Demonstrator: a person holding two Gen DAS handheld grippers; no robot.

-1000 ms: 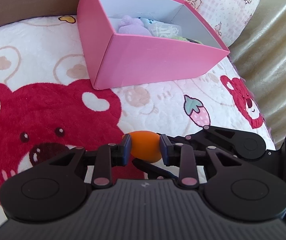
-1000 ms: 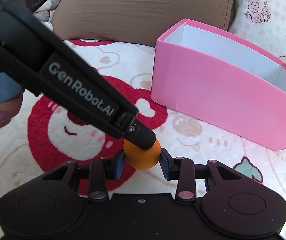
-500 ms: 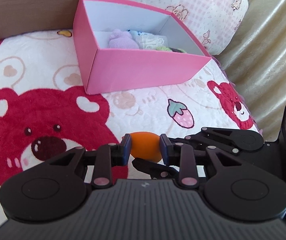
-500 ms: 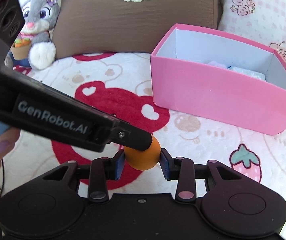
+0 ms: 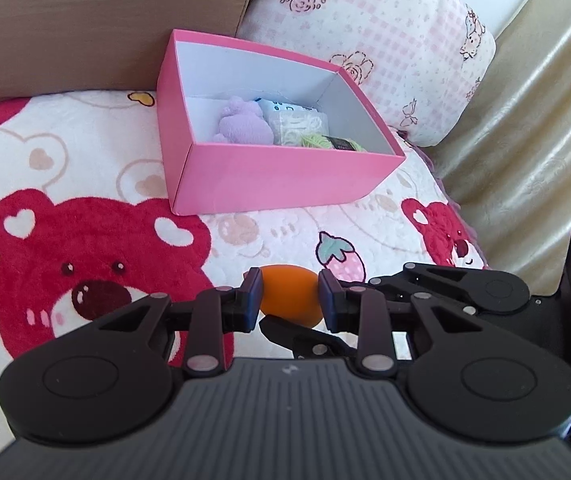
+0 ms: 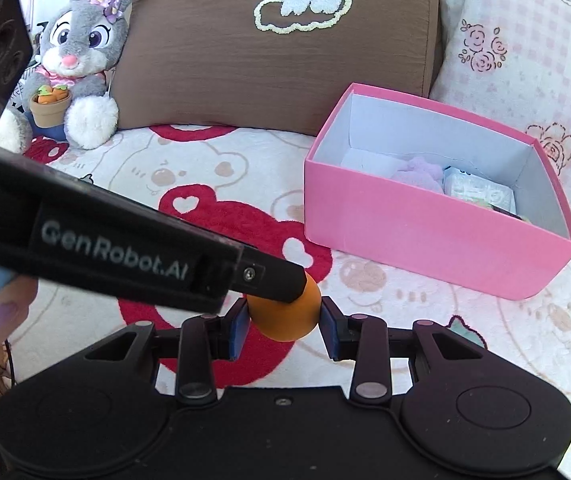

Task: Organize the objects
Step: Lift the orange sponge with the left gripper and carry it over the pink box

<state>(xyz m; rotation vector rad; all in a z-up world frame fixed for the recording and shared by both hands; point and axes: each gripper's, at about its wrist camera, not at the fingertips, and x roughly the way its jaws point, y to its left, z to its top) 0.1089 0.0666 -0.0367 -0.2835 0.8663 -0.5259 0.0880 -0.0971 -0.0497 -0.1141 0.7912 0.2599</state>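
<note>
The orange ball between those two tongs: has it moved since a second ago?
Yes. The orange ball, gripped by both tongs, has risen: the pink box now sits lower in the right wrist view and shows its contents, and the blanket looks farther below.

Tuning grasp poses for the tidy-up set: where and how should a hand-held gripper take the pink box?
Pinch one wall of the pink box at its open rim, coming from above. Its walls are thin, straight and upright, and the top has no lid, so one finger can go inside. The left end looks best: the purple plush and packets crowd the right. The whole box looks too wide to span.
</note>
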